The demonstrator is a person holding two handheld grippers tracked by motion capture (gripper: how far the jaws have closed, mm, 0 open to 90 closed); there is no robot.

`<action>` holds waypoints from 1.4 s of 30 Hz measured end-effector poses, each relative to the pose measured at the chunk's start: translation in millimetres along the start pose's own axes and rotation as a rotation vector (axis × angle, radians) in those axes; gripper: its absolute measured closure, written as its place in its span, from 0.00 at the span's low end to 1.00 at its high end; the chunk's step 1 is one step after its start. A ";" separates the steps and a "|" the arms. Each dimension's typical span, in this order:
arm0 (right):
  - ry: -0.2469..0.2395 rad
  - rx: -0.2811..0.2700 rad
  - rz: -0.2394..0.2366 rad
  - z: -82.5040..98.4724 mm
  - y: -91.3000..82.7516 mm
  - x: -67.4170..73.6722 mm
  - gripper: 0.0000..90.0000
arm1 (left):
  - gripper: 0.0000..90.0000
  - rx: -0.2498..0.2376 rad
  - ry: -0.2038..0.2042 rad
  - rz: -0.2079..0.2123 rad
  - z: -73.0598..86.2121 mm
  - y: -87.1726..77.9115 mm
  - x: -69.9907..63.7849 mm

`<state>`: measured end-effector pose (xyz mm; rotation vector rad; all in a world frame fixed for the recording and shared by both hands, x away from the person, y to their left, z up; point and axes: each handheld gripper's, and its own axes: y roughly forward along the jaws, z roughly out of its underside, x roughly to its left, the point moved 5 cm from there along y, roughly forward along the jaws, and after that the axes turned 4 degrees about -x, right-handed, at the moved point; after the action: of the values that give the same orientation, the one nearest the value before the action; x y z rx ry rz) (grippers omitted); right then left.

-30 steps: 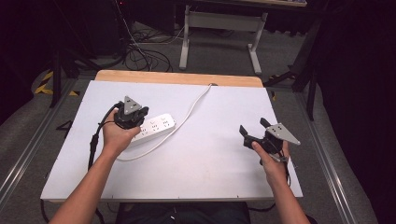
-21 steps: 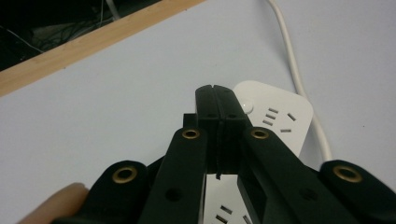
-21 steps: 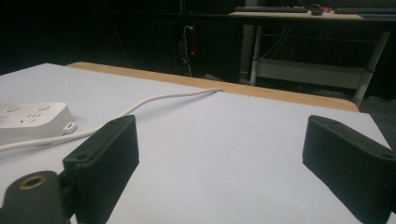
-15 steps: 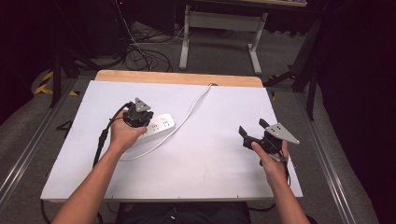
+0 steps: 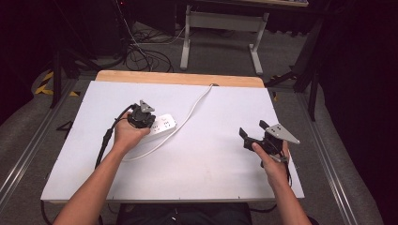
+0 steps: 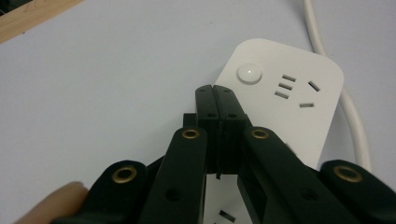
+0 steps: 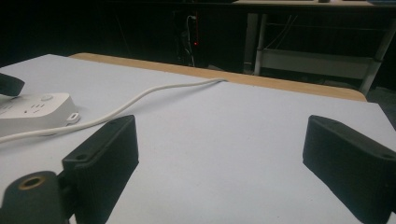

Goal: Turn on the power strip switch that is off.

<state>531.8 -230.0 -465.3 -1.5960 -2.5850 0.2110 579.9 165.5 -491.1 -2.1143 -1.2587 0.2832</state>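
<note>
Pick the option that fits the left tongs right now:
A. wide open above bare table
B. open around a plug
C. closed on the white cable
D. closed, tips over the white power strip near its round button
D: in the left gripper view the left tongs have both jaws pressed together with nothing between them, tips over the white power strip just beside its round button.

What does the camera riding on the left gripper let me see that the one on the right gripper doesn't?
The left gripper view alone shows the left gripper with jaws closed together, tips over the white power strip close to its round button, and the socket slots up close. The right gripper view alone shows the right gripper with jaws wide apart over bare table, plus the wooden table edge and dark room beyond. Both show the strip, its white cable and the white tabletop.
</note>
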 end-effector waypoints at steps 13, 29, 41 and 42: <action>0.001 0.010 0.009 0.5 -0.6 -1.5 0.12 | 1.00 0.012 -0.024 0.007 1.6 2.2 -0.3; 0.008 0.032 0.016 1.6 -1.6 -2.7 0.12 | 1.00 -0.011 -0.048 -0.006 5.9 4.8 -0.8; 0.013 0.042 0.009 2.9 0.1 -2.0 0.12 | 1.00 -0.013 -0.054 -0.002 5.4 5.7 -1.7; 0.013 0.042 0.009 2.9 0.1 -2.0 0.12 | 1.00 -0.015 -0.058 0.001 5.5 5.6 -1.0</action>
<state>532.4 -231.9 -468.2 -1.5902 -2.5465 0.2534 580.7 165.1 -499.0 -2.1328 -1.2969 0.3385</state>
